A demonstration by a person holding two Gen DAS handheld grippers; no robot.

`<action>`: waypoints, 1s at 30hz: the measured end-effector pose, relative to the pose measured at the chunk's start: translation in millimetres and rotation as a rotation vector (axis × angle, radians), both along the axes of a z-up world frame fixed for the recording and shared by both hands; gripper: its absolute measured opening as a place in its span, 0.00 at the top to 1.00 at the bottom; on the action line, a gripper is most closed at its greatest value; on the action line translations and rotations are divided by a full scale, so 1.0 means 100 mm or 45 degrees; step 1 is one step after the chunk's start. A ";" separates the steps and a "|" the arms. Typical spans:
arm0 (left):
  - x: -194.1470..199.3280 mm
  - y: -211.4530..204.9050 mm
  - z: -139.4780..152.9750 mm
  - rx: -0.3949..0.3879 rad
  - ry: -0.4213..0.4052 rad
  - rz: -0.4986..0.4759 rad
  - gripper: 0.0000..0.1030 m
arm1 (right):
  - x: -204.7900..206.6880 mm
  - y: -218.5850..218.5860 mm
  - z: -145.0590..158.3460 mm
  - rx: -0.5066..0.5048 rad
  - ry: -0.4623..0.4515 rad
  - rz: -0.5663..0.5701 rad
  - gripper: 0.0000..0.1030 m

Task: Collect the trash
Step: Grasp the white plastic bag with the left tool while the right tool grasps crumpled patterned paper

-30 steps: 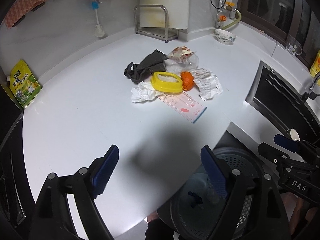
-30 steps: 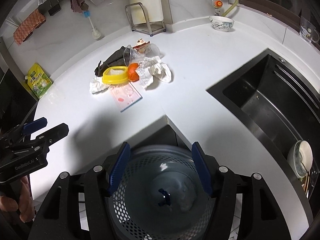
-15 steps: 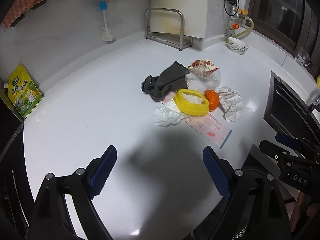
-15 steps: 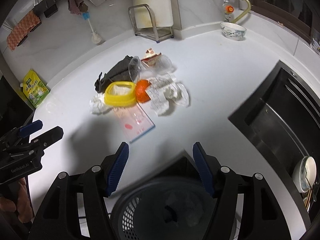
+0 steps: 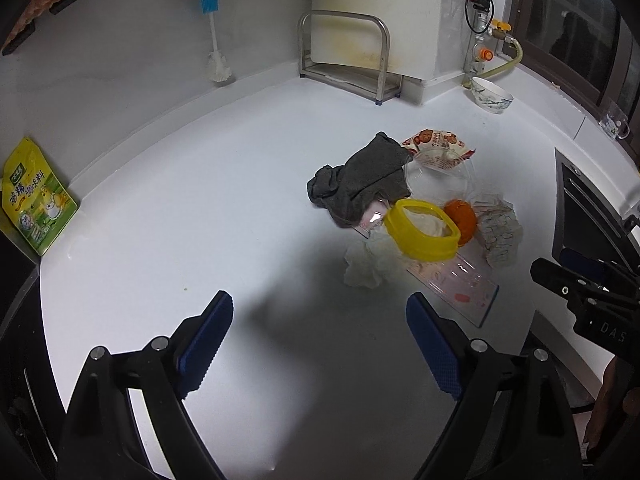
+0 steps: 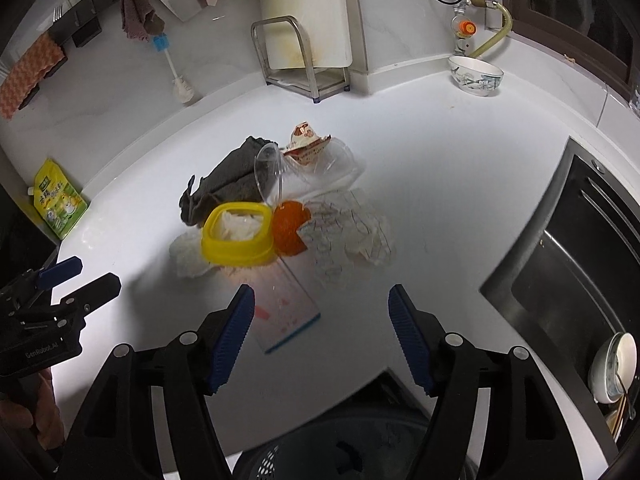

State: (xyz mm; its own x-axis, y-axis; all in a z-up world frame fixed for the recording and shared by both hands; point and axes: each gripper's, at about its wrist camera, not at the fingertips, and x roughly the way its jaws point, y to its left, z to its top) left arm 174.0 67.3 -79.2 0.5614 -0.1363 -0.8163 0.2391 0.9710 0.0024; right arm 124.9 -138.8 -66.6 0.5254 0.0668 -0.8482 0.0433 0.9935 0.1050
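On the white counter [image 5: 200,208], seen from my left wrist camera, the left gripper [image 5: 320,332] hangs with its blue pads spread wide and nothing between them, only bare counter beneath. The trash pile sits ahead and to the right: a grey cloth [image 5: 360,180], a yellow tub [image 5: 422,234] with crumpled white paper inside, an orange peel [image 5: 462,218] touching the tub, a white tissue [image 5: 370,262] just in front, a flat pink-printed packet [image 5: 460,286] under the tub, and a snack wrapper [image 5: 438,146] over a clear plastic container [image 5: 440,178]. My right gripper [image 5: 576,276] shows at the right edge. From the right wrist camera, the right gripper [image 6: 322,328] is released too; its jaws have just been opening, and nothing sits between the pads. The packet [image 6: 286,312] lies just ahead of the left pad, the tub [image 6: 238,238] and peel [image 6: 288,232] beyond it, crumpled wrapper paper [image 6: 348,236] to their right. A dark mesh bin [image 6: 340,448] sits below the counter edge, the sink [image 6: 580,248] at right.
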 end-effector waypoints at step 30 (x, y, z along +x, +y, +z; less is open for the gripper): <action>0.44 -0.27 -0.34 -0.004 0.090 -0.103 0.15 | 0.76 -0.19 -0.35 -0.068 0.068 0.073 0.31</action>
State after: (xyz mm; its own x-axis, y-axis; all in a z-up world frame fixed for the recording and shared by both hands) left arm 217.6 40.6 -113.4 0.4892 -0.1812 -0.8532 0.3159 0.9486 -0.0203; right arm 200.6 -157.8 -102.1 0.4757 0.0497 -0.8782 -0.0098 0.9986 0.0512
